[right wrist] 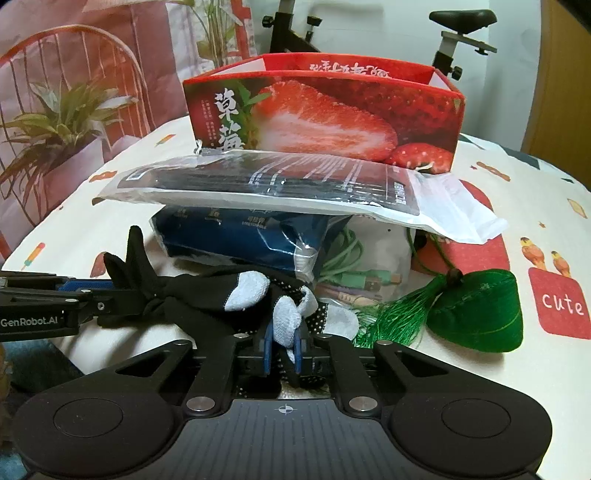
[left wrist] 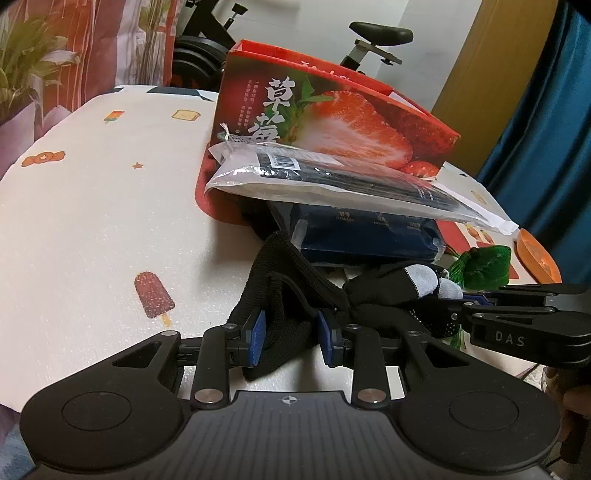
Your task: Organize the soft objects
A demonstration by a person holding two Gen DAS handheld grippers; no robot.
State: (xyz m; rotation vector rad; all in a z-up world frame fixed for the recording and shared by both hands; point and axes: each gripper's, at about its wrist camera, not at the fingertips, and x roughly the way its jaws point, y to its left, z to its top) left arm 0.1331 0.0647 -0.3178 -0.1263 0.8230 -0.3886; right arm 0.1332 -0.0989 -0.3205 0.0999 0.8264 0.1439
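A black knit glove (left wrist: 373, 299) with grey fingertips lies on the printed tablecloth (left wrist: 92, 206) in front of a red strawberry box (left wrist: 332, 110). My left gripper (left wrist: 290, 332) straddles the glove's black cuff (left wrist: 280, 291), its blue pads set apart on either side of it. My right gripper (right wrist: 284, 343) is shut on a grey fingertip (right wrist: 286, 319) of the glove (right wrist: 199, 291). It also shows at the right of the left wrist view (left wrist: 465, 306). The left gripper shows at the left of the right wrist view (right wrist: 107, 291).
A plastic packet with dark contents (right wrist: 277, 184) rests on a blue packet (right wrist: 240, 240) against the box (right wrist: 325, 110). A bag of green cables (right wrist: 354, 273) and a green tasselled sachet (right wrist: 480, 310) lie to the right. An exercise bike (right wrist: 458, 33) stands behind.
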